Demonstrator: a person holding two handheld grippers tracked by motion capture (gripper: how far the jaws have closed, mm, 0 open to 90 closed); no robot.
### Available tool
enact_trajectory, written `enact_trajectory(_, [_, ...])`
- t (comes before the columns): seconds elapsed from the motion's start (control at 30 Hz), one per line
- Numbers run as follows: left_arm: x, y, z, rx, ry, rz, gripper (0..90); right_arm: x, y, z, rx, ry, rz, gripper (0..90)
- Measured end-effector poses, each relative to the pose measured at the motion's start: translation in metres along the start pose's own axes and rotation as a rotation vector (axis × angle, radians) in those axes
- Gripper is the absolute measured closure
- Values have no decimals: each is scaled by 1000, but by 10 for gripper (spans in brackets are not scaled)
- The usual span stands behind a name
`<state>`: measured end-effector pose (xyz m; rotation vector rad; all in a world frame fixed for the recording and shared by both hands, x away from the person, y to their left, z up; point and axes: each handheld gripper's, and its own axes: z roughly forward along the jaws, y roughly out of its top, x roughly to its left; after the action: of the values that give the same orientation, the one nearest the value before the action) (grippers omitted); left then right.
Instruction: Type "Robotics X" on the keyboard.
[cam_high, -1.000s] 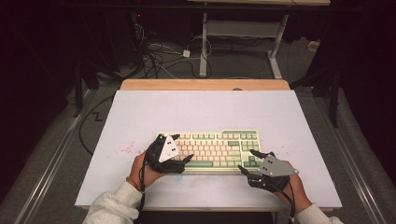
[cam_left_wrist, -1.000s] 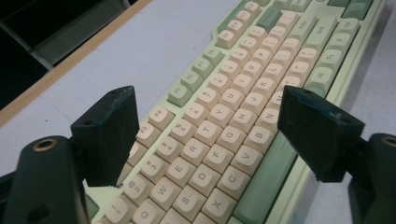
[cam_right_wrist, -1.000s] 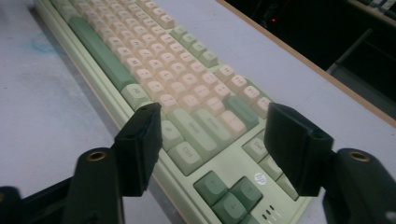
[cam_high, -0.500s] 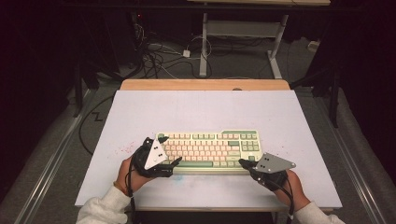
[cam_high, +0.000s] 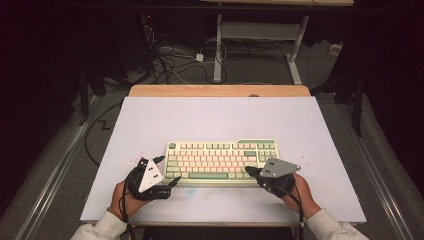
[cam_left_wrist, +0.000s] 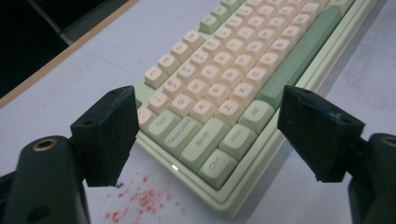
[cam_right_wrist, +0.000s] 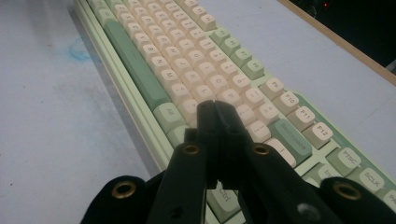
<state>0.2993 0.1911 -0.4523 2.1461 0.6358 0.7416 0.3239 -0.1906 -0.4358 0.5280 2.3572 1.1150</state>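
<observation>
A green-and-cream keyboard (cam_high: 222, 161) is seen lying flat near the middle of the white table (cam_high: 150, 120), toward the front edge. The left gripper (cam_high: 167, 172) is held w/ jaws spread wide at the keyboard's near-left corner, nothing gripped. The right gripper (cam_high: 248, 171) has just been clenched, jaws pressed together w/ nothing between, tips over the keyboard's bottom-right keys.

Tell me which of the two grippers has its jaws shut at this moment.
The right gripper: its two black jaws meet over the keyboard's right end. The left gripper has its jaws spread wide around the keyboard's near left corner.
</observation>
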Motion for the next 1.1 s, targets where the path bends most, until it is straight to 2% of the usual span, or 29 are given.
enact_trajectory(0.2, [2,-7,-6,3,6,-14,202,-1,4,6,2,5,-1,900])
enact_trajectory(0.73, [1,-10,-1,17,-5,-10,202,-8,20,30,37,21,-7,900])
enact_trajectory(1.1, [3,-11,0,15,-8,-37,202,-10,35,53,78,32,0,900])
